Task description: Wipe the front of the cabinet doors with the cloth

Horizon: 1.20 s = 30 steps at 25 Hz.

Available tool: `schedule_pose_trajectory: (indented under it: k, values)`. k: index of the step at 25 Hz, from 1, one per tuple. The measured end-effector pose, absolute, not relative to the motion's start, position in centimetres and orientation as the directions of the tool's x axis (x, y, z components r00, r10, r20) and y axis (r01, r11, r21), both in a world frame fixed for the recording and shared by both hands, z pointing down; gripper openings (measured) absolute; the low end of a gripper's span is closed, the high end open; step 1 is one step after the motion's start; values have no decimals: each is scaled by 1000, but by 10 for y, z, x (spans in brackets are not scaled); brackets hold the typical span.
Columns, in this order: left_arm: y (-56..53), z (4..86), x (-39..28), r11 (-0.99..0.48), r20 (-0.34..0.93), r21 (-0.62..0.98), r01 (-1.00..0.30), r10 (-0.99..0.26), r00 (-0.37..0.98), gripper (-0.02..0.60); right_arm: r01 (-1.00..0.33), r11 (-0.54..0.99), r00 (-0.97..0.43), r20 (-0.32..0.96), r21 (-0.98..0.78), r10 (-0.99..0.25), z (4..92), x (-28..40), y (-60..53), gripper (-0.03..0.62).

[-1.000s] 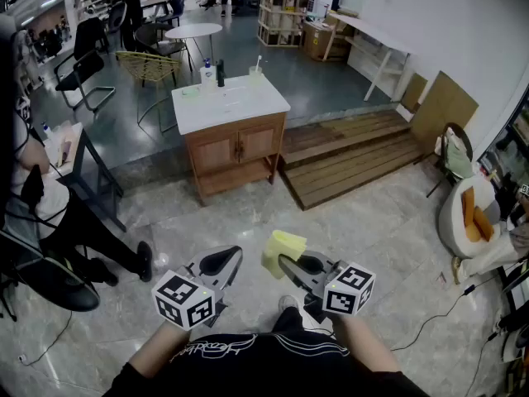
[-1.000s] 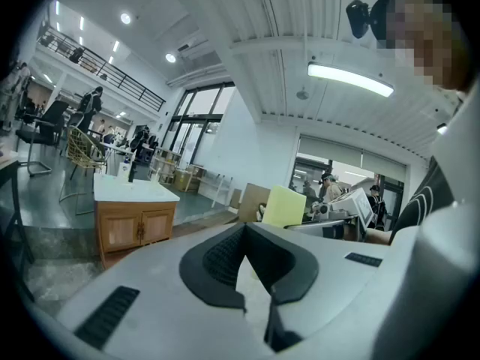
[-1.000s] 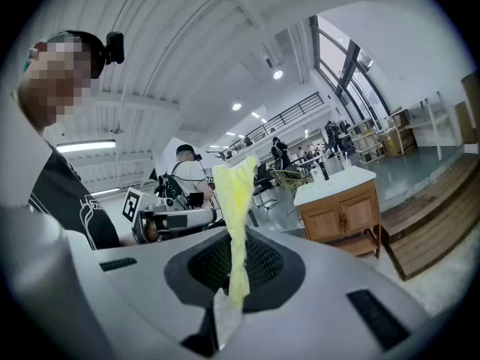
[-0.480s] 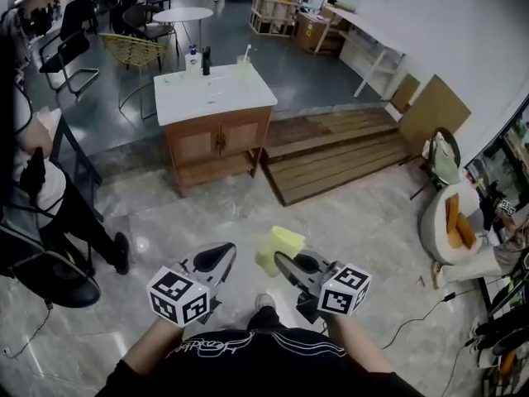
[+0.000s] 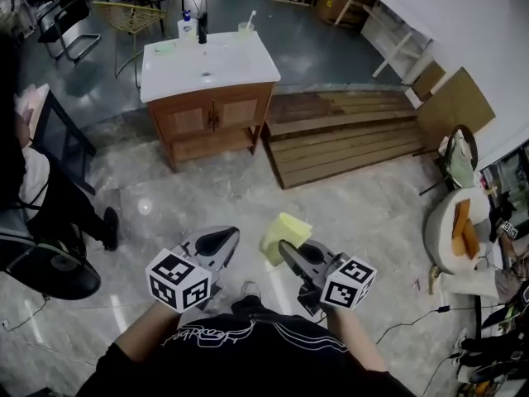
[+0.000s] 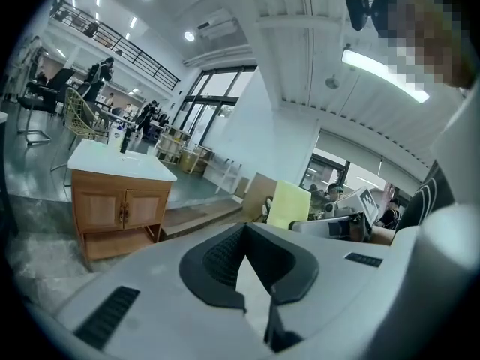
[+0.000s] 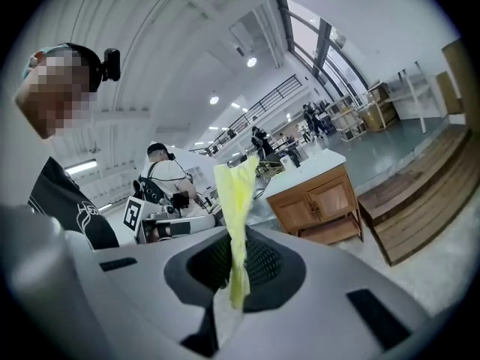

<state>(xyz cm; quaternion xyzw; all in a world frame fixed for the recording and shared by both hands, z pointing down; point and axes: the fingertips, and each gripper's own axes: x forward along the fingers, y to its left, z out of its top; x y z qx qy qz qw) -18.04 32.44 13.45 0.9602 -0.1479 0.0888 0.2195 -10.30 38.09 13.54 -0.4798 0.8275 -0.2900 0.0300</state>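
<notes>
A wooden cabinet (image 5: 211, 118) with two doors and a white sink top stands across the floor, well ahead of both grippers; it also shows in the left gripper view (image 6: 120, 210) and the right gripper view (image 7: 313, 197). My right gripper (image 5: 283, 250) is shut on a yellow cloth (image 5: 284, 233), which stands up between its jaws (image 7: 236, 223). My left gripper (image 5: 221, 240) is shut with nothing in it, held level beside the right one. Both are close to my body, far from the cabinet doors.
A low wooden platform (image 5: 347, 135) lies right of the cabinet. A seated person (image 5: 41, 197) and a black chair (image 5: 45, 263) are at the left. A white chair with orange items (image 5: 459, 234) and floor cables (image 5: 413, 317) are at the right. Bottles (image 5: 188, 27) stand on the sink top.
The view has moved forward: the cabinet sits nearer and higher in the head view. Both grippers keep the same pose, the cloth still held in the right one.
</notes>
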Motion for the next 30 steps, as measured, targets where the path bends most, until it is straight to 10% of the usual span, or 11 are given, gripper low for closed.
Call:
schedule_pose_trajectory:
  k: [30]
  values:
    - [73,251,-58,-741,347,430,-516,-392,852,6,-747,346,-601,353,-567,-717,249,39,130,41]
